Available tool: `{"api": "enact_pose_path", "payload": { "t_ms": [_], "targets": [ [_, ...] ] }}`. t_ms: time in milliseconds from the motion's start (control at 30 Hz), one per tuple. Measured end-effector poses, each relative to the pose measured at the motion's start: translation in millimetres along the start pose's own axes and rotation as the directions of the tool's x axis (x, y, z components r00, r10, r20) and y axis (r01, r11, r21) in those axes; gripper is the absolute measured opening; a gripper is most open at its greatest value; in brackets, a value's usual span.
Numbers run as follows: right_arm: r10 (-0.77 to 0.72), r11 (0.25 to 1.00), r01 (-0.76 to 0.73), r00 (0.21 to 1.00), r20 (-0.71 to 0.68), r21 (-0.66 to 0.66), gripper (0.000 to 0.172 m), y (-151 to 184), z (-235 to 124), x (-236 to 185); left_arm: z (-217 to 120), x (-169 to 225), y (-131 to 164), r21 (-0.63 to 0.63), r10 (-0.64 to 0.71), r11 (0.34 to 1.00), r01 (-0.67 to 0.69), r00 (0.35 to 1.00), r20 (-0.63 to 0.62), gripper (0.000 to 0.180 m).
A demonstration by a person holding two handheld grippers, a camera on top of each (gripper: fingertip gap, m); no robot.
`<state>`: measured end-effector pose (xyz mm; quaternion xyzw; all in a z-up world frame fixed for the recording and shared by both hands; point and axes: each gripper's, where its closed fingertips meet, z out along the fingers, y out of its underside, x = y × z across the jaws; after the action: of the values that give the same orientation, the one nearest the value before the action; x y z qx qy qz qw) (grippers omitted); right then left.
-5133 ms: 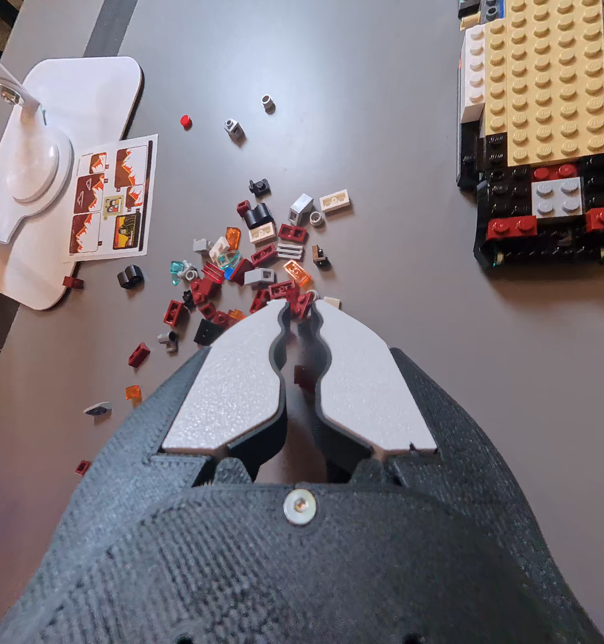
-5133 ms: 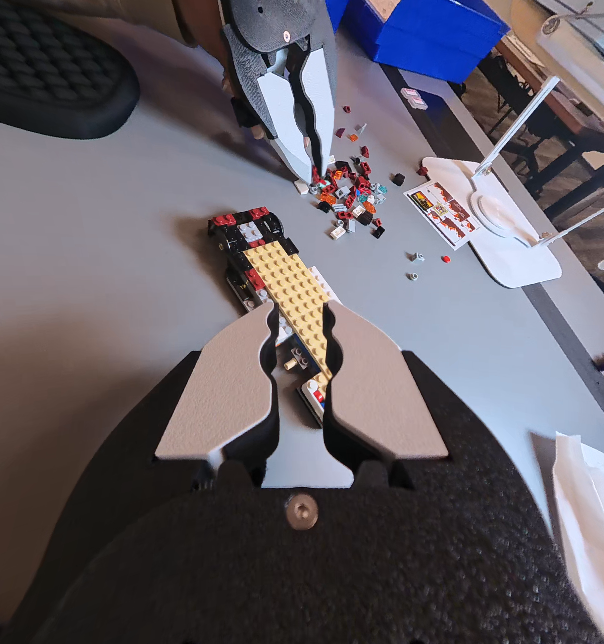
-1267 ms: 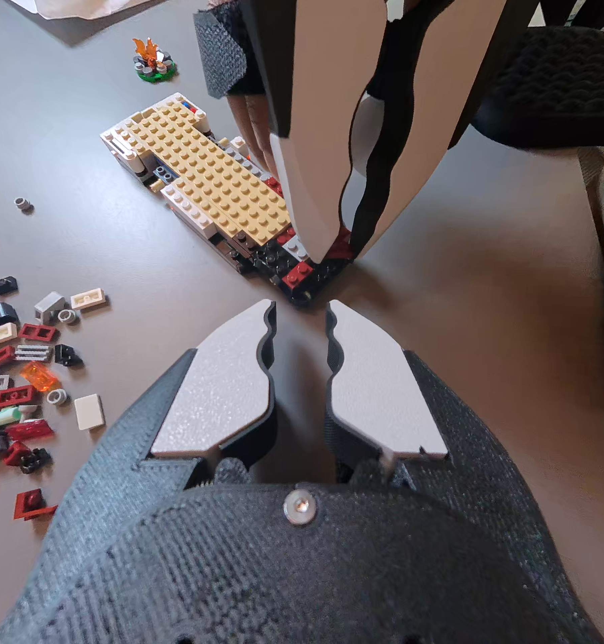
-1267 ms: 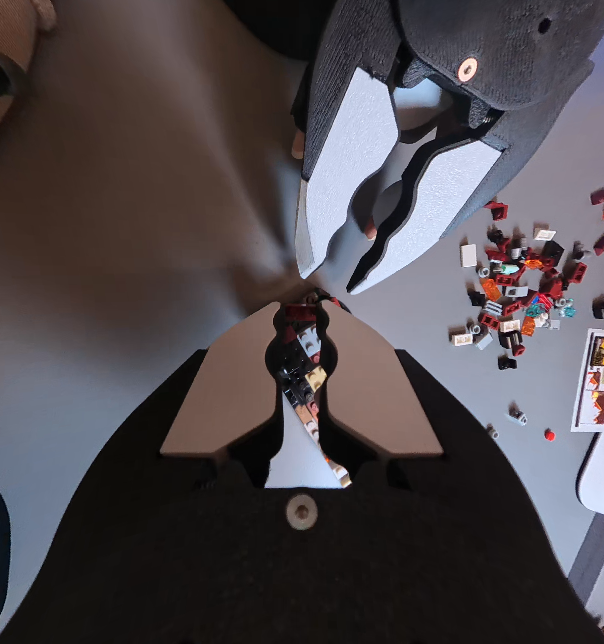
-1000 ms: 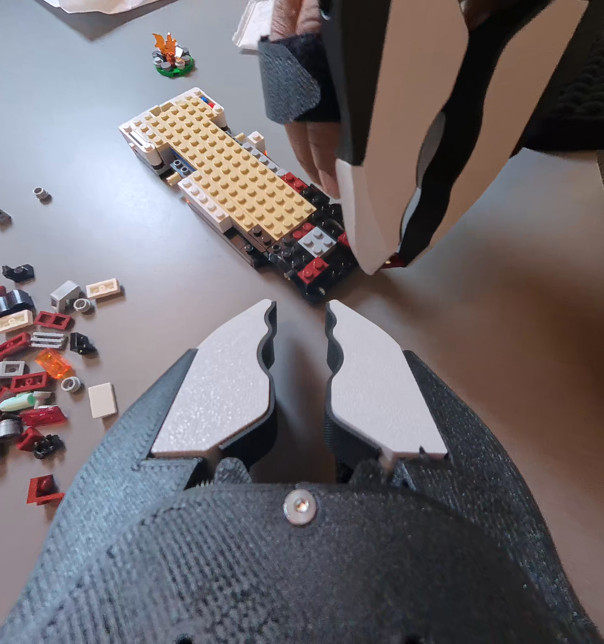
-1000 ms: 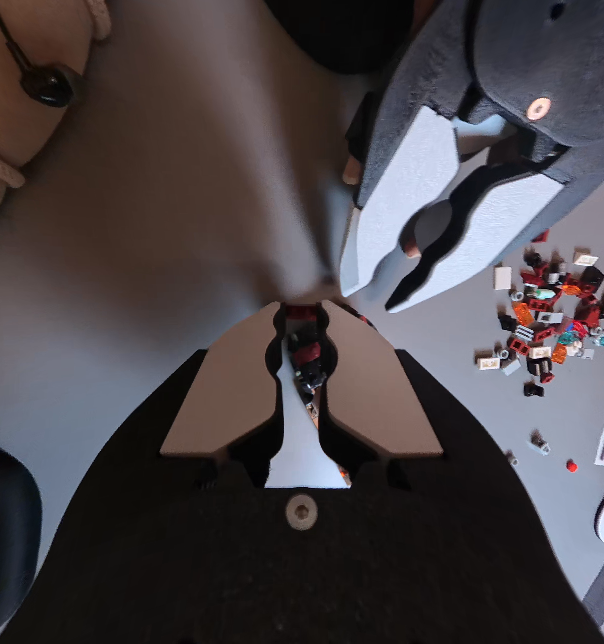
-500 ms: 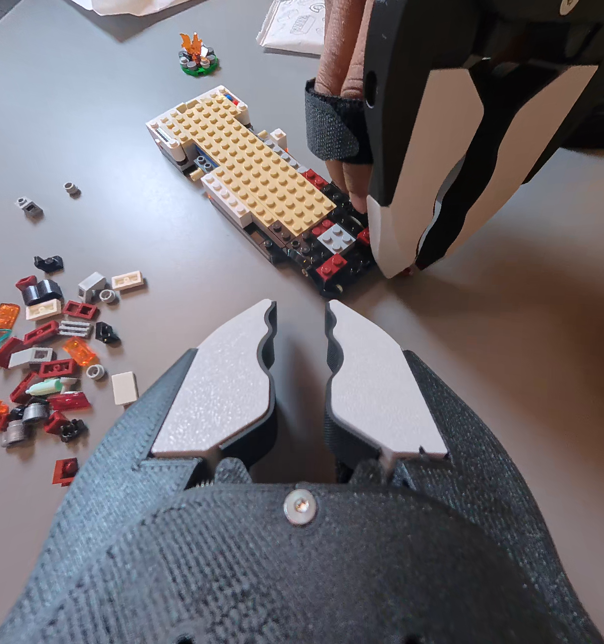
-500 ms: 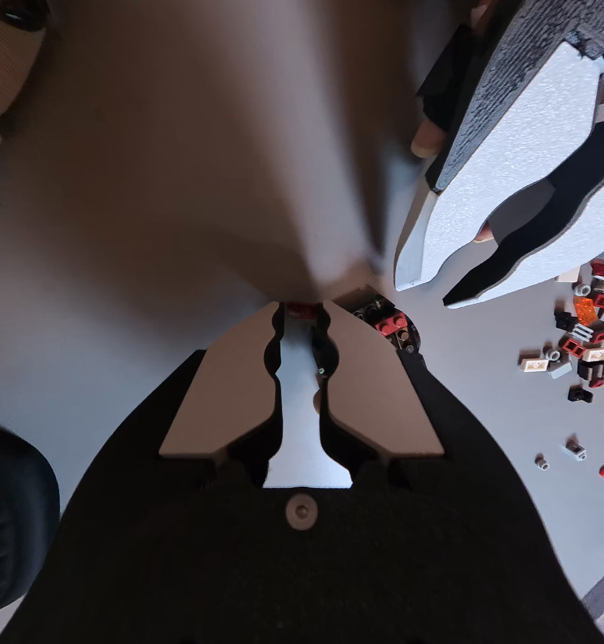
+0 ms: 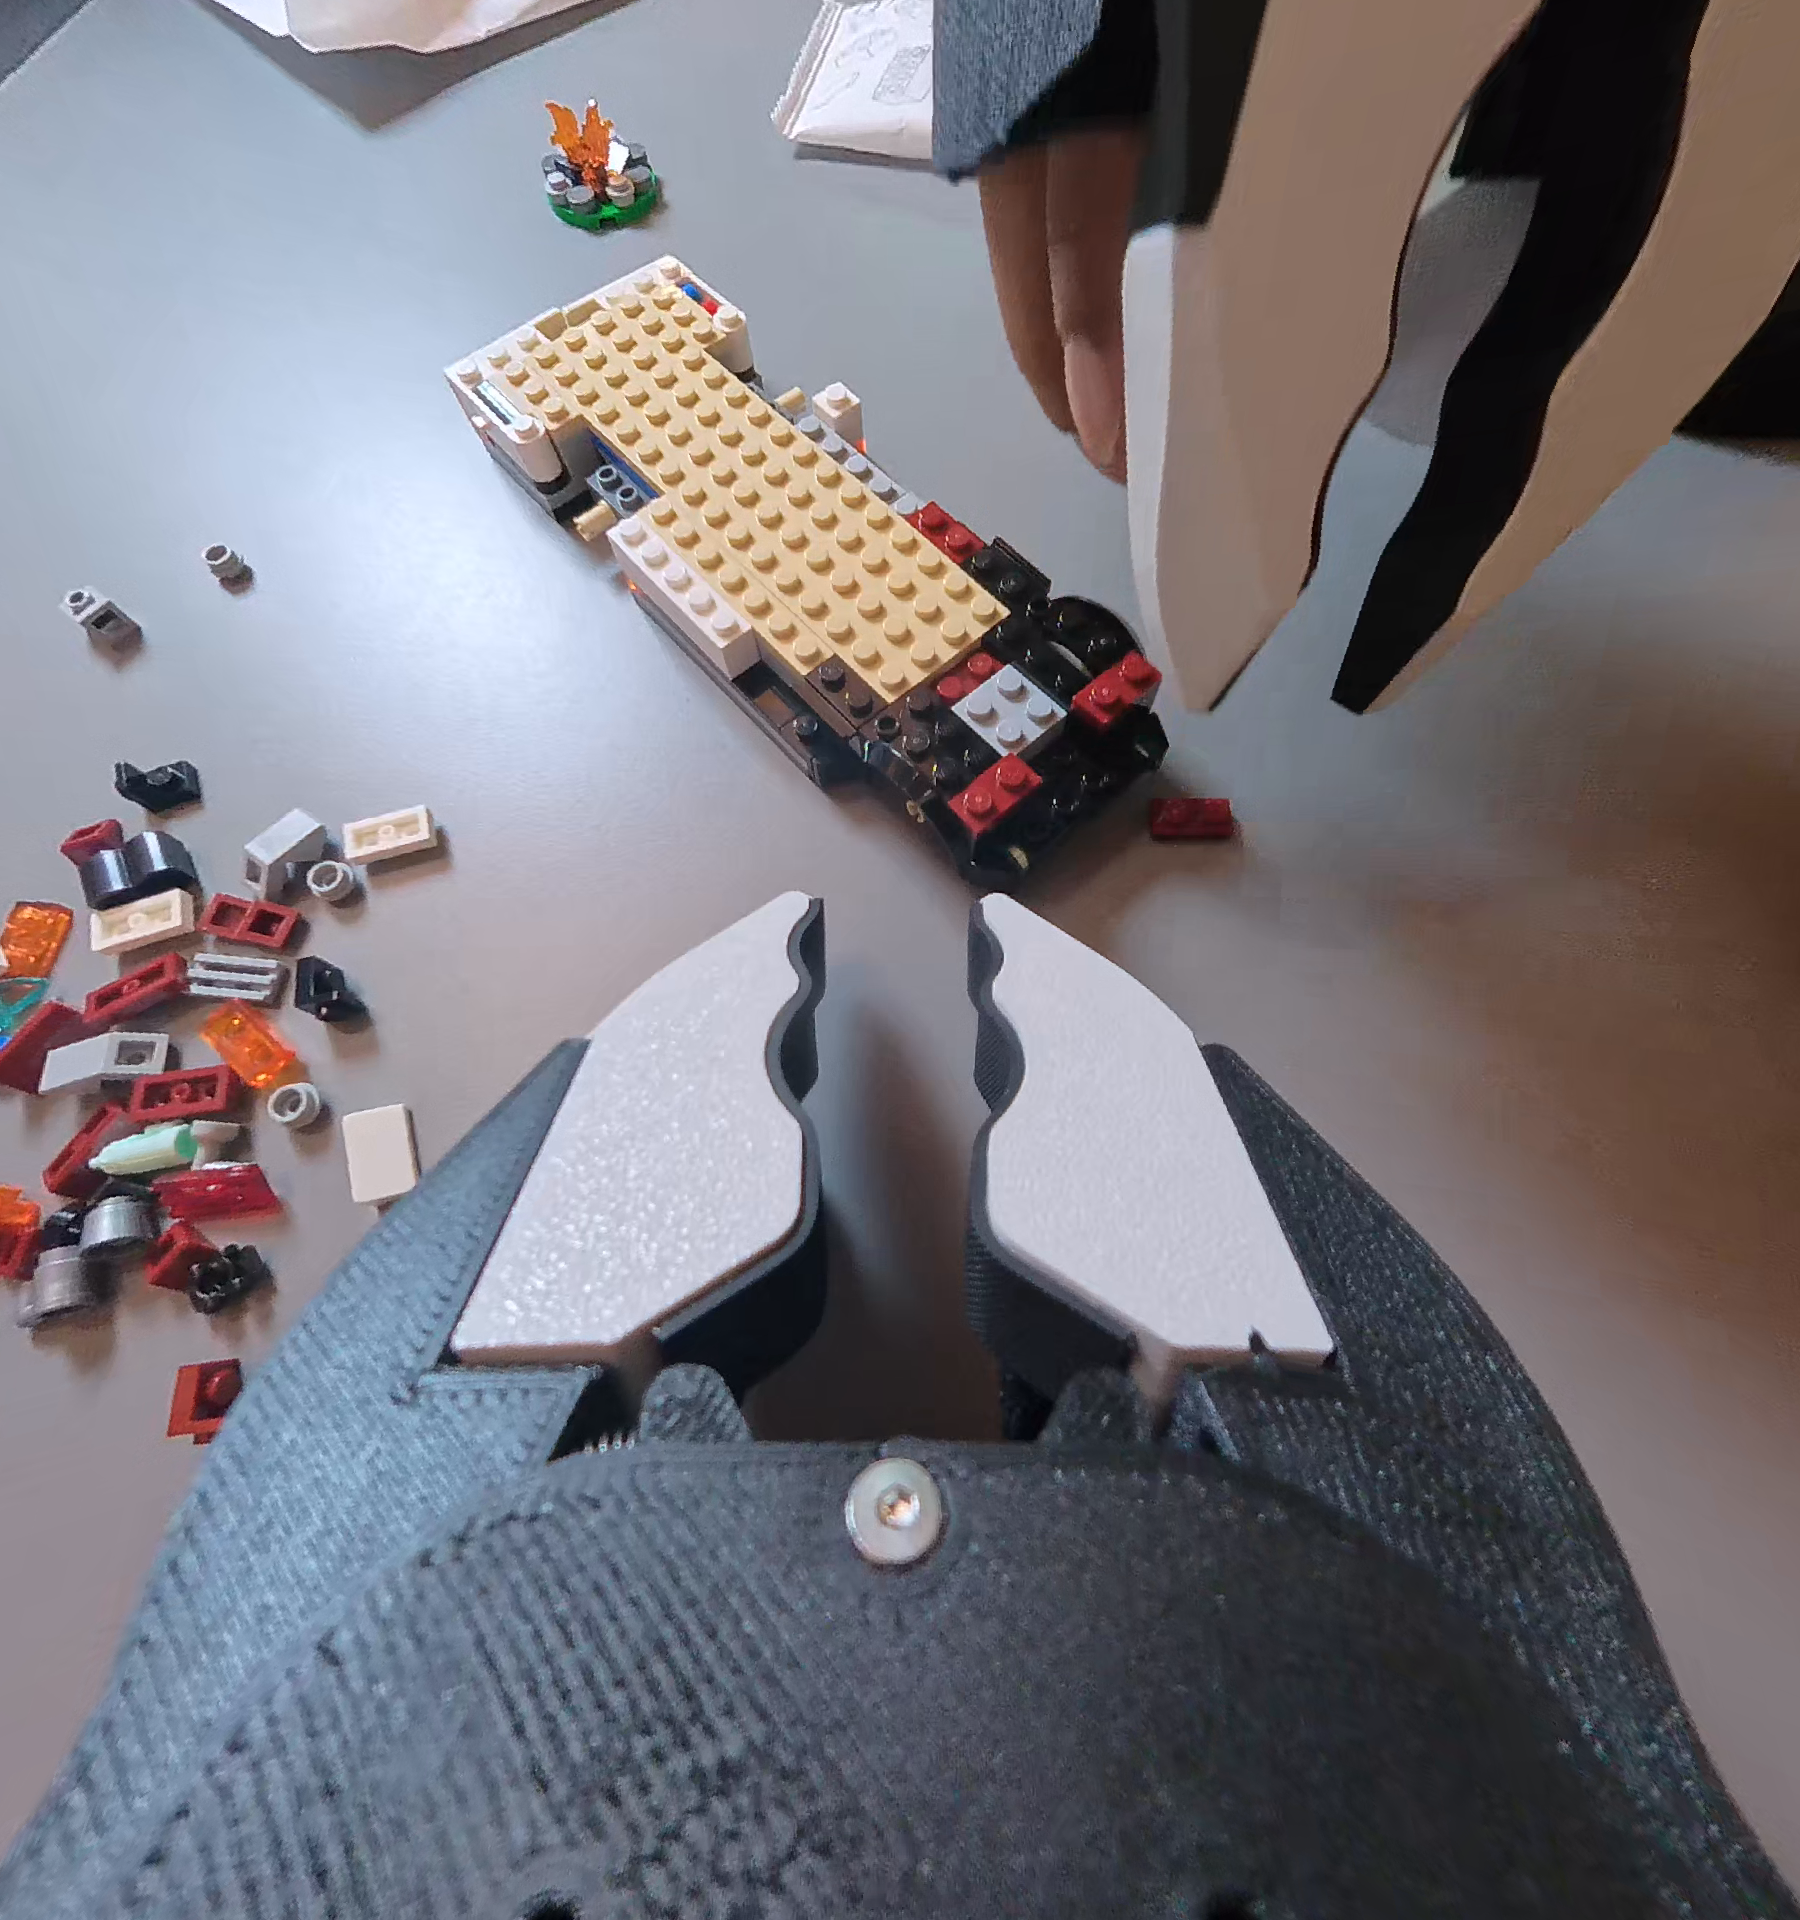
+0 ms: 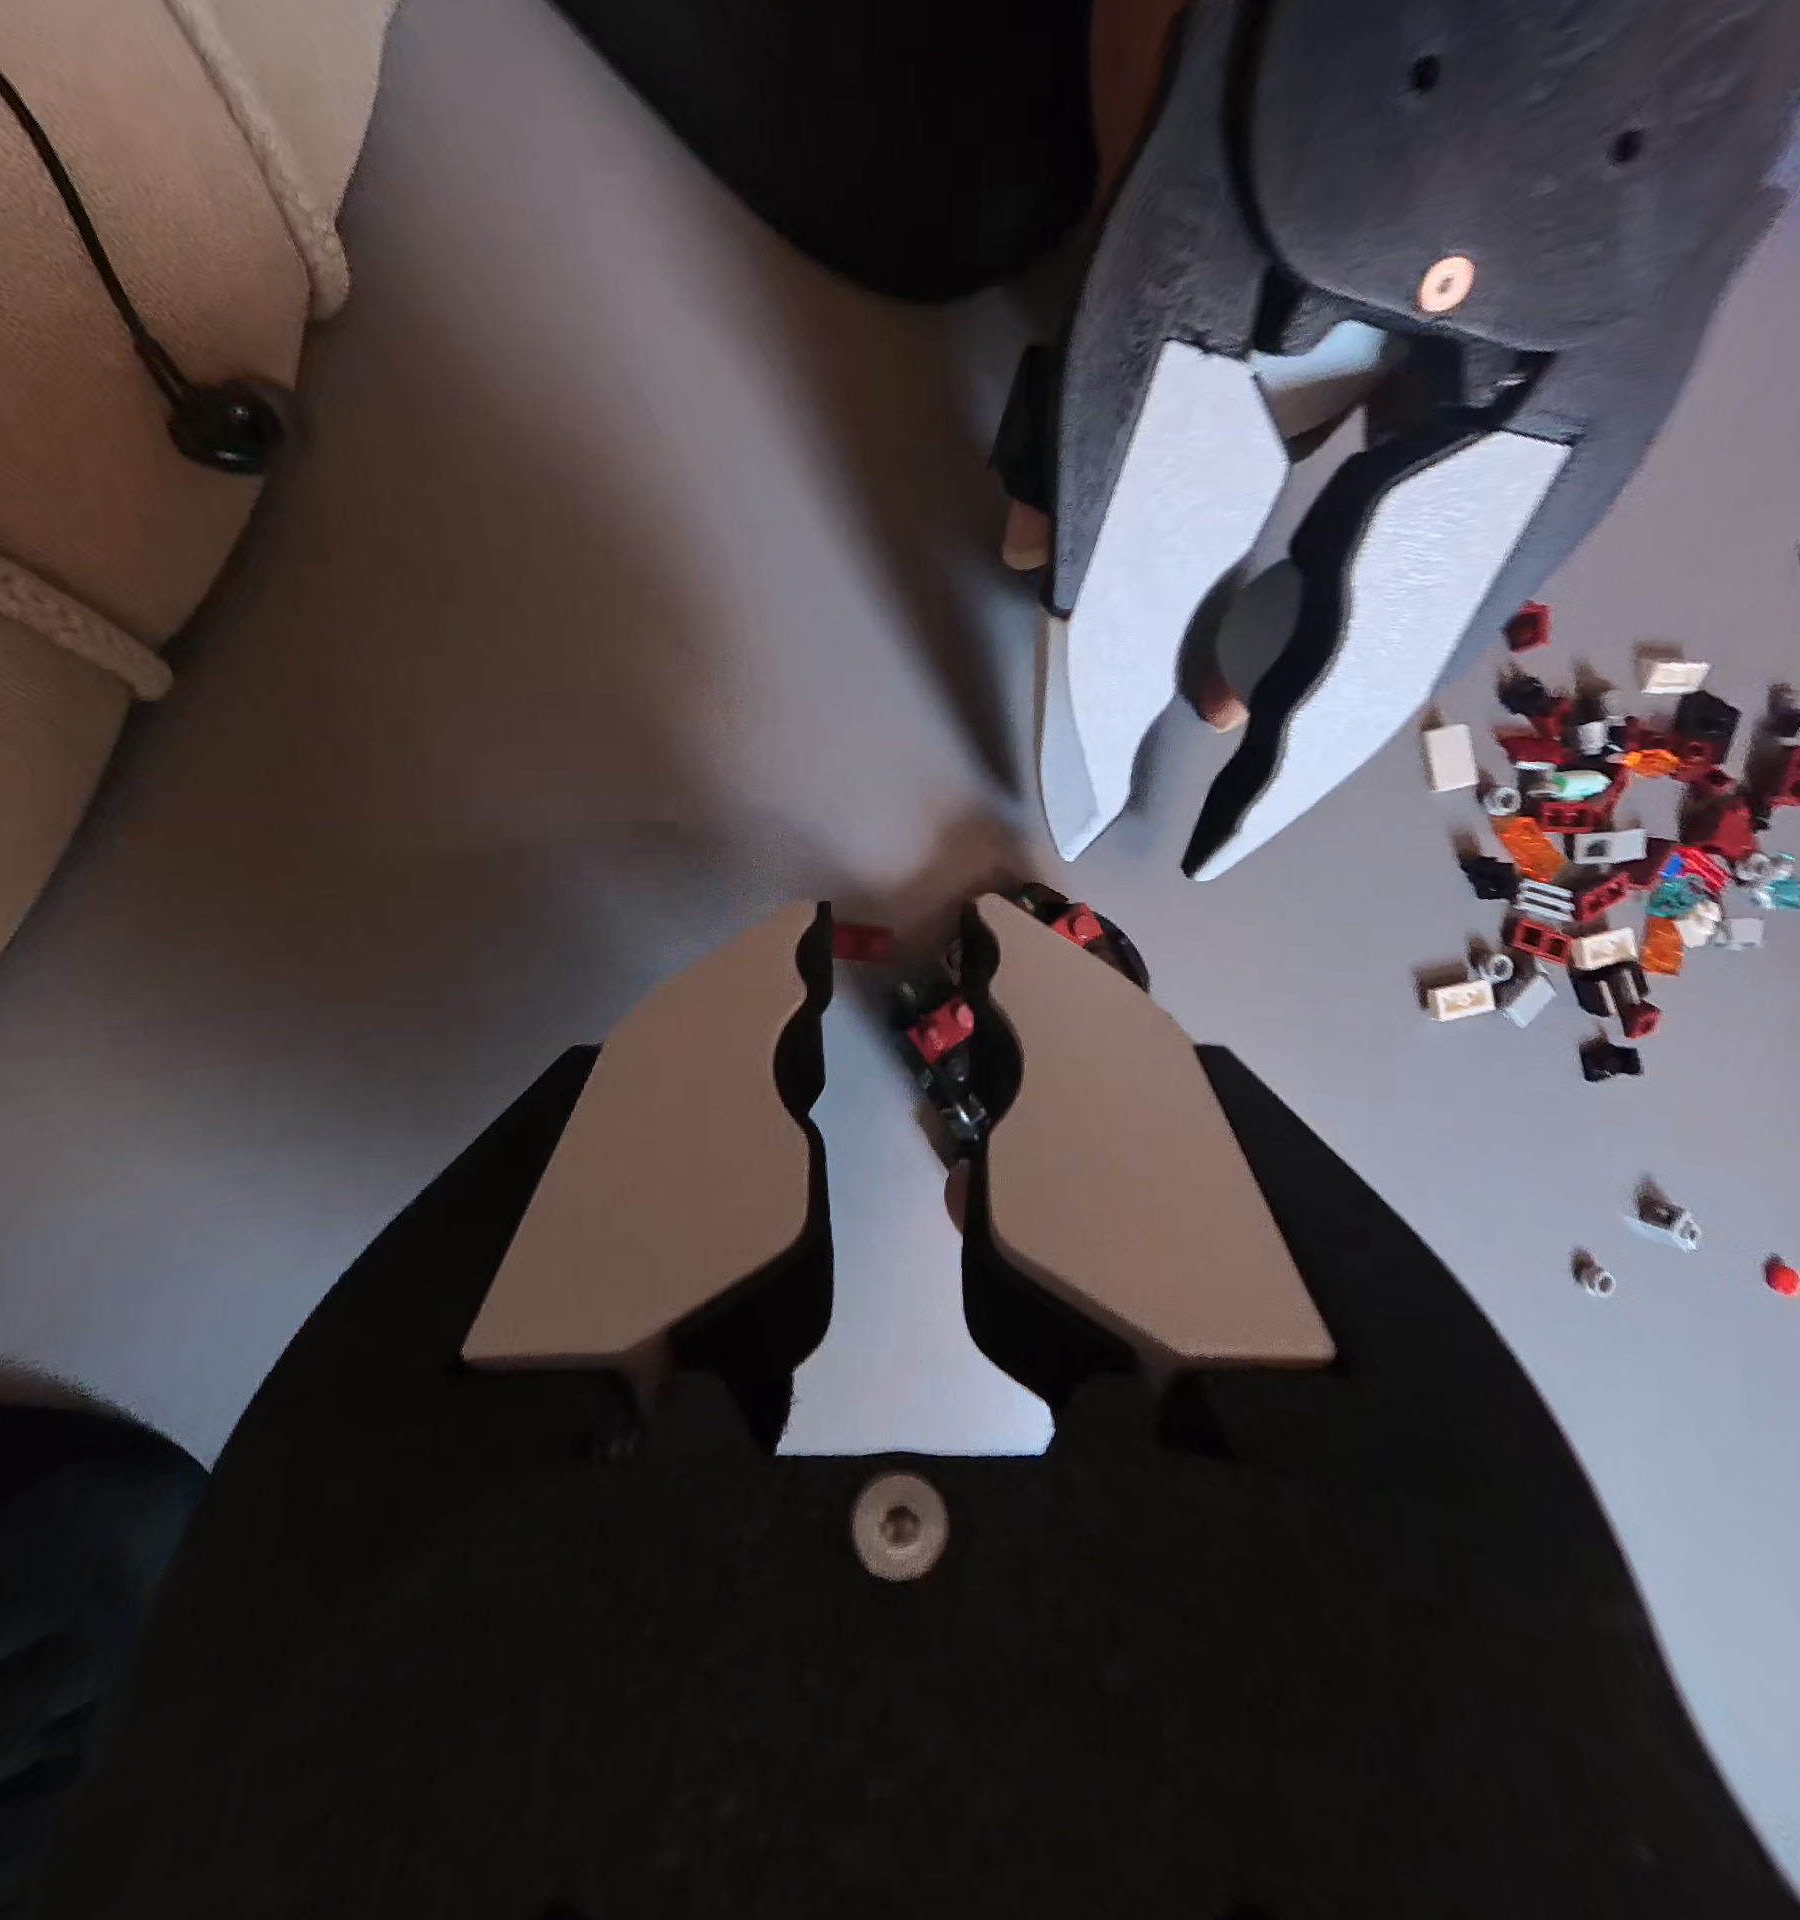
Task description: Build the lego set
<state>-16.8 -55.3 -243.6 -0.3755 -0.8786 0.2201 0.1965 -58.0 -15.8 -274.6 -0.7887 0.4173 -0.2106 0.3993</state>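
Behind the brick model (image 9: pixel 771 520), only left view shows campfire piece (image 9: pixel 598 171).

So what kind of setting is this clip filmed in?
Probably an indoor office or workroom table: a smooth grey tabletop holding a half-built tan and black brick model, scattered small loose bricks, and folded paper sheets.

Right gripper (image 9: pixel 1280 707) has opened and lifted off the model's (image 9: pixel 771 520) black end. The dark red plate (image 9: pixel 1192 818) it pinched now lies on the table (image 9: pixel 1498 1039), at the model's 5 o'clock.
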Motion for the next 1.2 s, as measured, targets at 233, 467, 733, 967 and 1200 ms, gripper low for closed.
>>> {"api": "enact_pose_path", "payload": {
  "t_ms": [233,467,733,967,1200],
  "targets": [
    [0.099,0.994,-0.092,0.990,-0.102,0.066,0.023,13.0,-19.2,7.1,0.0,-0.4,0.0,0.002,-0.001,1.000,0.001,1.000,0.001,0.026],
    [0.178,0.981,-0.161,0.968,-0.175,0.105,0.024,28.5,-26.9,8.2,0.0,-0.8,0.0,0.001,-0.002,1.000,0.002,1.000,0.004,0.026],
    [0.220,0.973,-0.201,0.954,-0.202,0.111,0.024,40.3,-26.7,2.1,0.4,1.6,0.0,-0.002,0.010,1.000,-0.010,1.000,0.002,0.026],
    [0.226,0.971,-0.204,0.953,-0.200,0.123,0.023,40.8,-18.2,-0.1,0.3,1.5,0.1,-0.002,0.008,1.000,-0.008,1.000,0.001,0.025],
    [0.189,0.979,-0.164,0.956,-0.226,0.123,0.026,34.6,-7.3,6.3,0.4,3.7,-0.2,0.002,0.014,1.000,-0.014,1.000,-0.013,0.026]
  ]
}}
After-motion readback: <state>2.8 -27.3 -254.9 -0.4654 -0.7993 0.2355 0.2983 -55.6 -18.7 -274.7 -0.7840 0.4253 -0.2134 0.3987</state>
